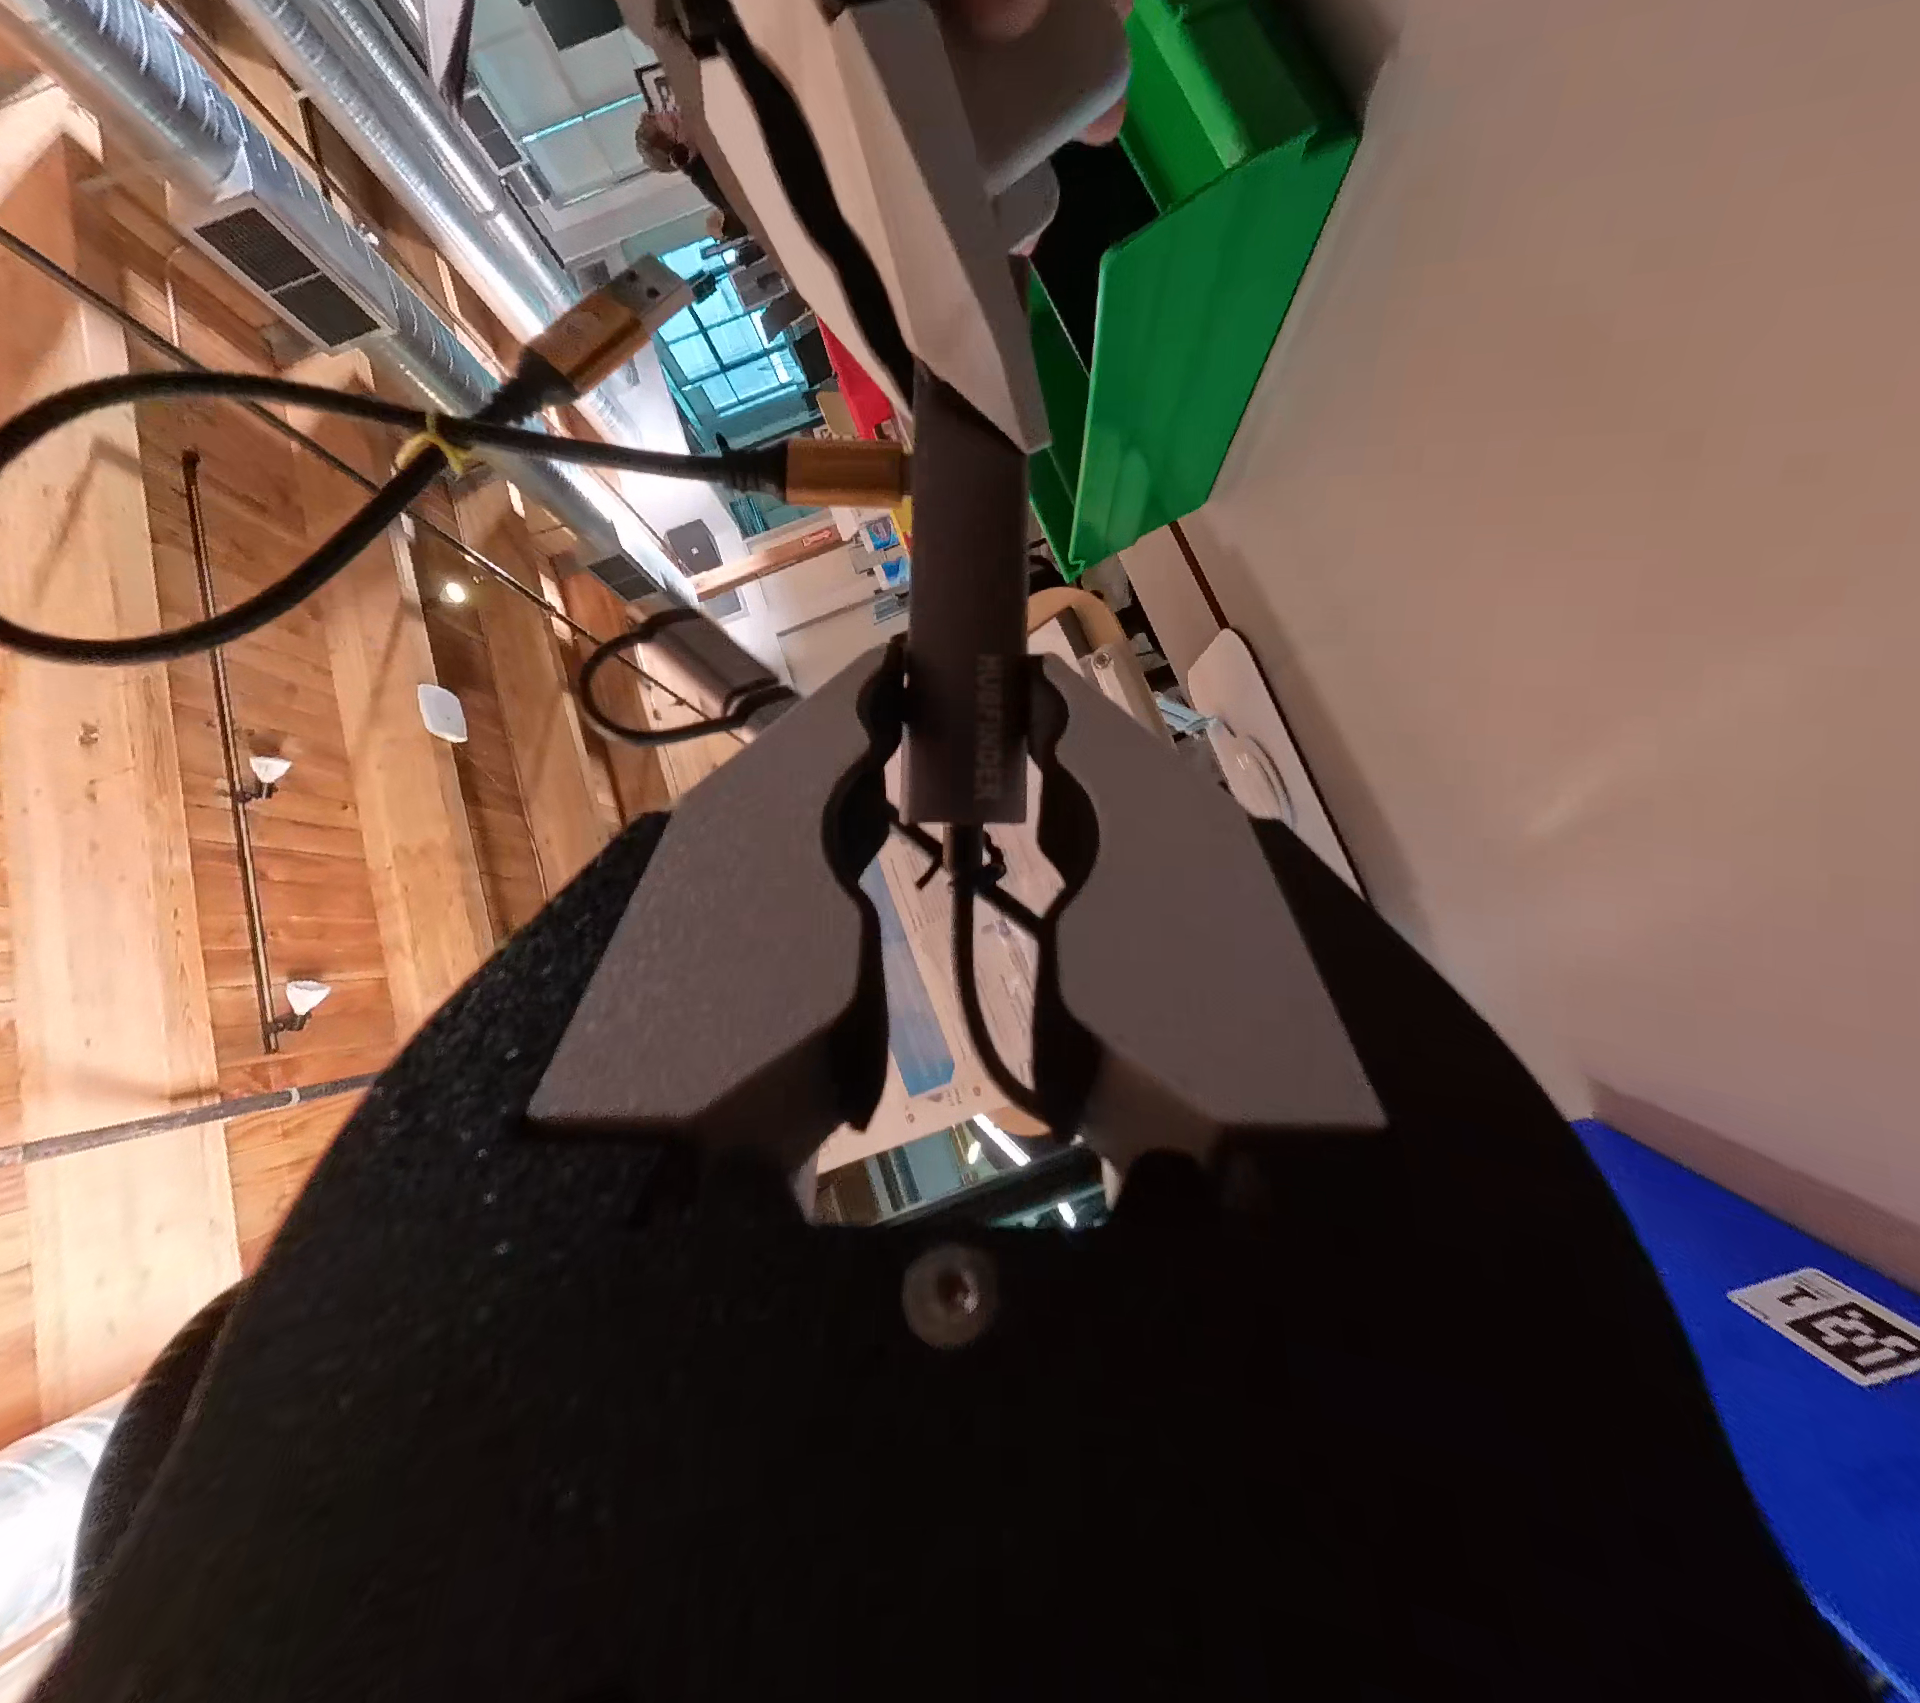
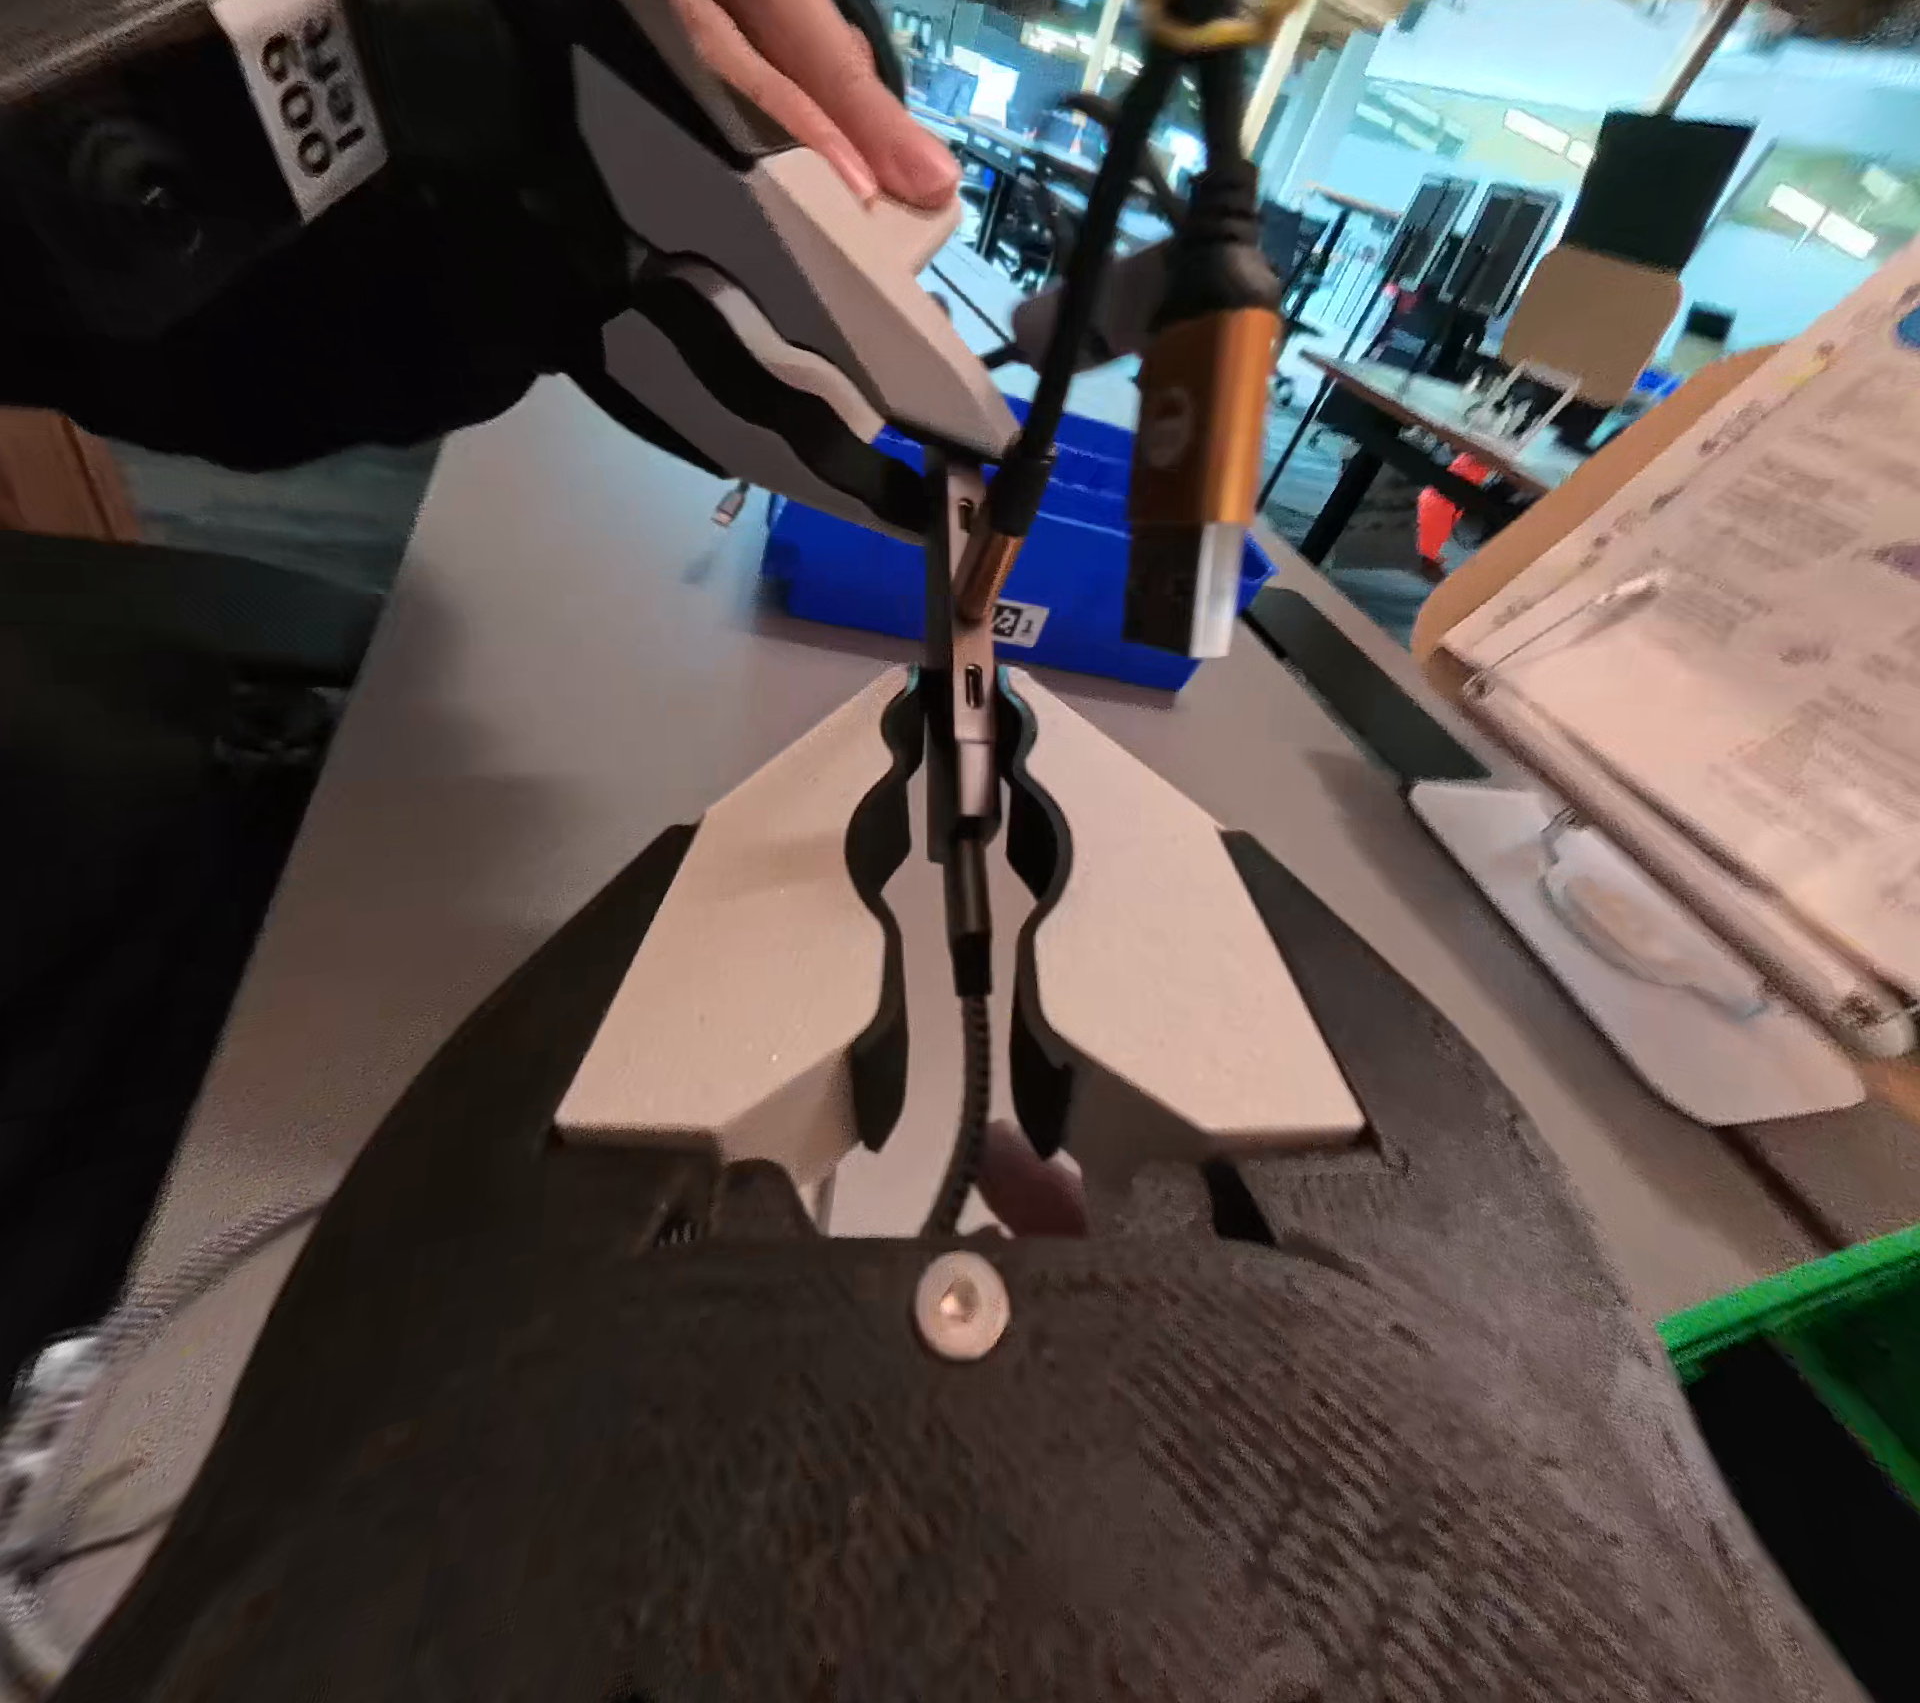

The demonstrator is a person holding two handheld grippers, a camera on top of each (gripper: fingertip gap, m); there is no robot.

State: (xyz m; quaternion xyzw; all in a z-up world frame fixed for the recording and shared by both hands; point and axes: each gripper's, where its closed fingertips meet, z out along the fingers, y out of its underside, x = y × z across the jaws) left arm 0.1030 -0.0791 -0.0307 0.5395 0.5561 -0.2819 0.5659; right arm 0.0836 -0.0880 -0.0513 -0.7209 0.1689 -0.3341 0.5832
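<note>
White labels sit on the left gripper (image 2: 940, 458) and, blurred, the blue bin (image 2: 1039, 583).

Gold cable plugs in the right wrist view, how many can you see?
2. One gold plug sits against the grey hub that both hand-held grippers clamp. The other gold plug hangs free to its right, above the blue bin. No others show.

Each gripper has a rough black body with a single silver screw at its centre and two pale grey, angular fingers lined with wavy black pads. The left gripper (image 2: 940, 464) carries a white label with black writing beside its black camera; the right gripper (image 2: 961, 718) looks alike.
</note>
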